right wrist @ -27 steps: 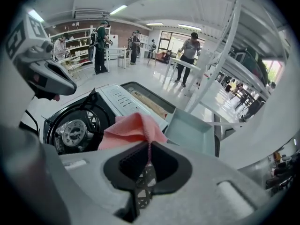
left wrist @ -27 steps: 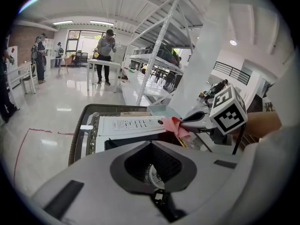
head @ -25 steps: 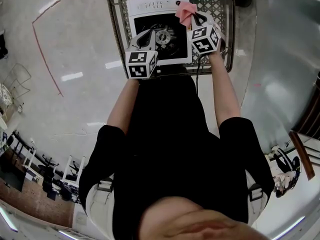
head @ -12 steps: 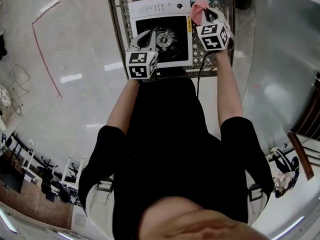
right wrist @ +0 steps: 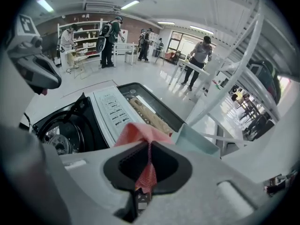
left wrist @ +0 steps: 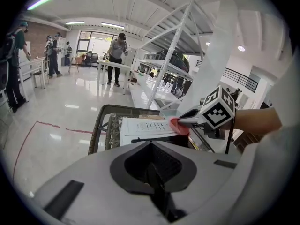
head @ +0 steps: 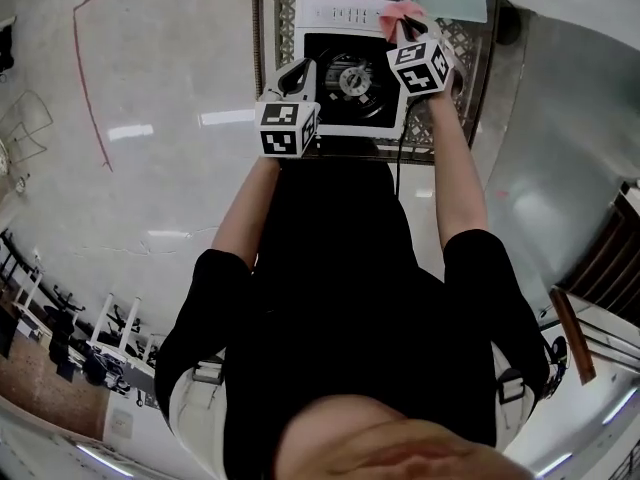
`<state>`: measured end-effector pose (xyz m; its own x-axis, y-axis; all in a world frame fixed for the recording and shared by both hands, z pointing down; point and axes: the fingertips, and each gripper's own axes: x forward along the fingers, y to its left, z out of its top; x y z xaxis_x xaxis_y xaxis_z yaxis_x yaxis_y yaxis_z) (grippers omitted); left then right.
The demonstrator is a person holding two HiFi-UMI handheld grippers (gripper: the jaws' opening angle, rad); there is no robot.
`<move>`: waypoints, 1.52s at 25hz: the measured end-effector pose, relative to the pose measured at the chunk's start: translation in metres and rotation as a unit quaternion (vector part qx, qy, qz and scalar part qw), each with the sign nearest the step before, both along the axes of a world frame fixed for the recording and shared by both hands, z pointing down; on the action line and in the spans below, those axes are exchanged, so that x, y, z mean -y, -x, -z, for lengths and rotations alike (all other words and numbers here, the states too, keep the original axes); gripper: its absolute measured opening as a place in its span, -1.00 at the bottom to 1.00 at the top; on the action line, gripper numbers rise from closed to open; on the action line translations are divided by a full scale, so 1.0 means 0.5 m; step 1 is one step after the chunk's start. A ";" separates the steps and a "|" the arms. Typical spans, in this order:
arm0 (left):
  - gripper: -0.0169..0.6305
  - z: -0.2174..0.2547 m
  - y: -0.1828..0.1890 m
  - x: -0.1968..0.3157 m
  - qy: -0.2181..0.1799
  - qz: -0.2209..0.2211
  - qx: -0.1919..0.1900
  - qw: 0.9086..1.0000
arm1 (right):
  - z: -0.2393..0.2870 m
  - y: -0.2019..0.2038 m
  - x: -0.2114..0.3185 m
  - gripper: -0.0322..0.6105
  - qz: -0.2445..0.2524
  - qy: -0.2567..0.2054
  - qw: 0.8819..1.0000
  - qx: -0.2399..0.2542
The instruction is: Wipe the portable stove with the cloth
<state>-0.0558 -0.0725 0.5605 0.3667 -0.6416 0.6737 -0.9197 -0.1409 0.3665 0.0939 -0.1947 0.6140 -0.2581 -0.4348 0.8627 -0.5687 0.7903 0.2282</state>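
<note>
The left gripper is held at the left edge of the portable stove, its jaws pressed together with nothing between them. At the stove's right rear corner, the pink cloth is clamped between the jaws of the right gripper.

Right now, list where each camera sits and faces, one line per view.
Head view: on the person's head, facing steeply down at the white portable stove with black burner on a metal mesh cart; torso, arms, left gripper, right gripper show.
Left gripper view: on the left gripper, facing along its shut, empty jaws toward the stove; right gripper shows.
Right gripper view: on the right gripper, facing along jaws shut on the pink cloth toward the stove; left gripper shows.
Shared: all views show the stove.
</note>
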 end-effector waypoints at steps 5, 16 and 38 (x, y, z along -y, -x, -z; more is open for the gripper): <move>-0.95 -0.010 0.037 -0.010 0.001 0.020 -0.005 1.000 | -0.012 0.057 -0.004 -0.84 0.031 0.007 0.999 -0.008; -0.95 -0.017 0.103 -0.035 0.001 0.035 -0.015 0.999 | -0.013 0.162 -0.023 -0.84 0.067 0.011 0.998 -0.014; -0.95 -0.011 0.239 -0.084 0.004 0.058 -0.002 0.998 | -0.028 0.306 -0.067 -0.84 0.114 0.032 0.993 -0.015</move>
<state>-0.1753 -0.0306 0.5658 0.2920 -0.6741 0.6784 -0.9285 -0.0298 0.3700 -0.0593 -0.1613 0.6280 -0.3179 -0.3124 0.8952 -0.3668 0.9112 0.1877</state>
